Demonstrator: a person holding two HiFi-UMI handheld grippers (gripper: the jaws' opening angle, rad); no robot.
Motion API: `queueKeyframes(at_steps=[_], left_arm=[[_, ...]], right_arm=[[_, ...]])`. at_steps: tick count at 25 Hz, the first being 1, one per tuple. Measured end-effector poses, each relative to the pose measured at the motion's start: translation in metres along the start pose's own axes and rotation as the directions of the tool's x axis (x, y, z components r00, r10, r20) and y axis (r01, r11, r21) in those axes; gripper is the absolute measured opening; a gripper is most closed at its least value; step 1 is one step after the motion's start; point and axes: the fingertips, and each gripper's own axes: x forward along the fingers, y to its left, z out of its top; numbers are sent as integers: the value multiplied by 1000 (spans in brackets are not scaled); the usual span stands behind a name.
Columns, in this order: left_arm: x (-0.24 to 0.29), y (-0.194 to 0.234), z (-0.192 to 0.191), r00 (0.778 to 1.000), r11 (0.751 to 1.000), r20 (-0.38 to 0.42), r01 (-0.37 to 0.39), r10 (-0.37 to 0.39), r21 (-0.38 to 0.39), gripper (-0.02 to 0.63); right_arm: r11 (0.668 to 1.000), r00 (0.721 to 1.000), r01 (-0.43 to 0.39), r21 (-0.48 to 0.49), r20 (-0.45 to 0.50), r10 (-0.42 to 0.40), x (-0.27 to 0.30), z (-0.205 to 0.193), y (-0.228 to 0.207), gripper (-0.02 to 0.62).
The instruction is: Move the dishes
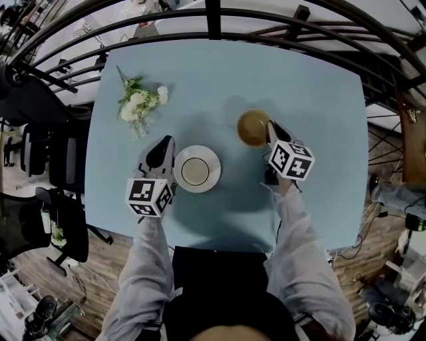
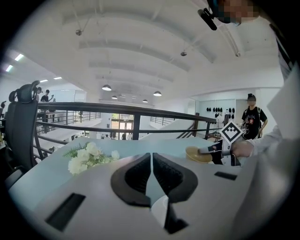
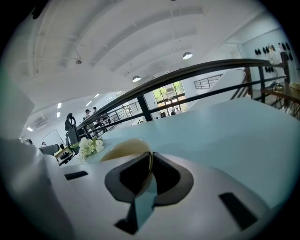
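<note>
- On the big light blue table top (image 1: 226, 73), a round white plate with a ring in its middle (image 1: 212, 160) lies flat, close to the person's side.
- Just left of the plate is the left gripper (image 1: 162, 148). Its side is right next to the plate's rim.
- Its two black jaws are almost together, with only a thin slit between them. A bit of white shows low in that slit. I cannot tell if the jaws pinch it.
- To the right of the plate, and a bit farther from the person, is a round tan bowl (image 1: 251, 128).
- The right gripper (image 1: 271, 130) is at the bowl's right side. Its jaws squeeze the bowl's thin rim, one jaw inside the bowl and one outside.
- To the left of the plate and farther away is a bunch of white flowers with green leaves in a small clear glass (image 1: 138, 103).
- Well past the plate, behind the far edge of the table, runs a black metal rail (image 1: 213, 16).
</note>
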Motion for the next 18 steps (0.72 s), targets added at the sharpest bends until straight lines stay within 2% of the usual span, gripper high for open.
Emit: queueKeyframes(at_steps=[8, 18], left_arm=[[-37, -17, -7, 1000, 1000, 13, 21, -21, -7, 28], [-81, -42, -28, 1000, 999, 7, 27, -27, -22, 28]], right_arm=[[999, 1000, -1, 38, 5, 1, -43, -23, 11, 29], [994, 1000, -9, 107, -28, 12, -86, -74, 27, 28]])
